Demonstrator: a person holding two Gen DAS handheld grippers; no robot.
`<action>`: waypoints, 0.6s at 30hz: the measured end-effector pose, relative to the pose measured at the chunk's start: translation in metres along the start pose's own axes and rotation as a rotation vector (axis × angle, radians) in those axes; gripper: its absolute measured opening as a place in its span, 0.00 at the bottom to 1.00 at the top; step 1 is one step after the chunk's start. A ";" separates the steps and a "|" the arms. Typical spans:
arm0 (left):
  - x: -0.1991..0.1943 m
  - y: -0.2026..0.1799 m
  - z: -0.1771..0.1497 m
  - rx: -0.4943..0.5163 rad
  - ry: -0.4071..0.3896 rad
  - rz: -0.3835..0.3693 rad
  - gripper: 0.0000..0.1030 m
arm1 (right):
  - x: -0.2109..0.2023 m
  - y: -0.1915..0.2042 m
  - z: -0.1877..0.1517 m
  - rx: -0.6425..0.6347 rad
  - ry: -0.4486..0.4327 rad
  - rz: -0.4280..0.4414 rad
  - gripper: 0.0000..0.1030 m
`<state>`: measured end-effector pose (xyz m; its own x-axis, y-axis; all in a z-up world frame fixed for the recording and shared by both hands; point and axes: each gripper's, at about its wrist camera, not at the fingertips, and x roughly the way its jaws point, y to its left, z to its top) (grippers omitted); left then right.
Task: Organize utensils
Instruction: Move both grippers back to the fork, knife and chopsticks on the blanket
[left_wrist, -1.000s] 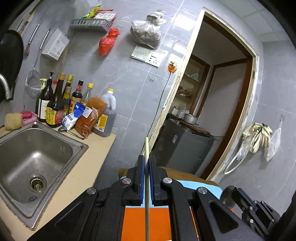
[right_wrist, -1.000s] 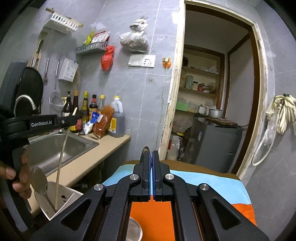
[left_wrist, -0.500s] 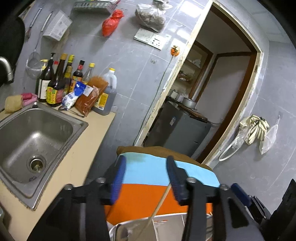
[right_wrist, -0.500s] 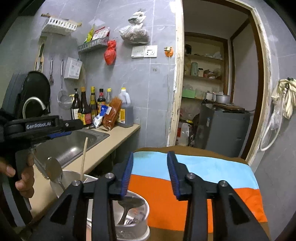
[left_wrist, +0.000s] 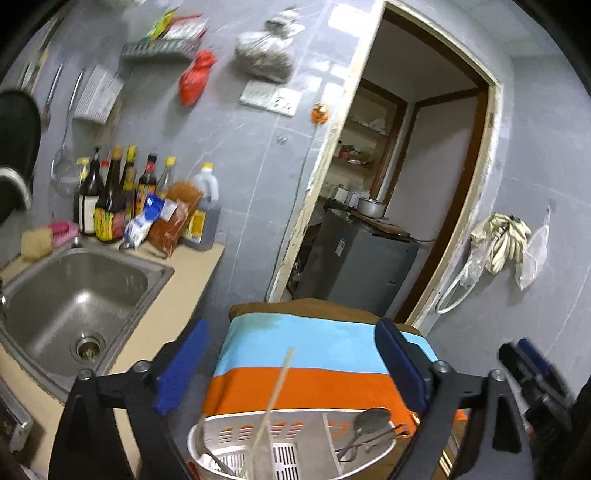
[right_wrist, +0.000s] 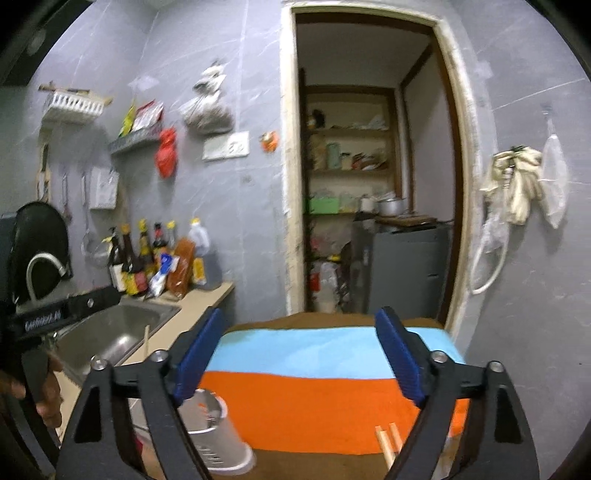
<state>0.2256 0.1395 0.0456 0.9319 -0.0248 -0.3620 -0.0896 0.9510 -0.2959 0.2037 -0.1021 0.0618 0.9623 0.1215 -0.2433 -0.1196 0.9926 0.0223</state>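
Observation:
A white slotted utensil holder (left_wrist: 280, 448) stands on the striped cloth (left_wrist: 317, 354) just under my left gripper (left_wrist: 291, 363), which is wide open and empty. A wooden chopstick (left_wrist: 275, 398) leans upright in the holder. A metal spoon (left_wrist: 369, 424) lies in its right compartment. In the right wrist view the holder (right_wrist: 210, 432) sits at the lower left, behind my left finger. My right gripper (right_wrist: 299, 358) is wide open and empty above the cloth (right_wrist: 314, 398). Two wooden chopstick ends (right_wrist: 388, 443) lie on the cloth at the lower right.
A steel sink (left_wrist: 74, 295) is set in the beige counter (left_wrist: 177, 288) on the left, with sauce bottles (left_wrist: 114, 199) behind it. An open doorway (right_wrist: 369, 184) with a grey cabinet (right_wrist: 402, 269) lies ahead. Bags hang on the wall (right_wrist: 517, 188).
My left gripper let go of the chopstick, which now stands in the holder, and opened wide. My right gripper opened from shut to wide open and moved right.

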 end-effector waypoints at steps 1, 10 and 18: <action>-0.002 -0.008 0.000 0.018 -0.011 0.003 0.94 | -0.003 -0.005 0.002 0.006 -0.006 -0.011 0.86; -0.011 -0.075 -0.015 0.133 -0.067 -0.002 0.98 | -0.032 -0.065 0.013 0.012 -0.030 -0.157 0.92; -0.008 -0.133 -0.036 0.201 -0.073 -0.047 0.98 | -0.052 -0.116 0.009 0.009 -0.017 -0.255 0.96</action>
<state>0.2177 0.0019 0.0564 0.9570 -0.0547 -0.2848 0.0192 0.9918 -0.1260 0.1694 -0.2237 0.0802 0.9651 -0.1323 -0.2260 0.1291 0.9912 -0.0291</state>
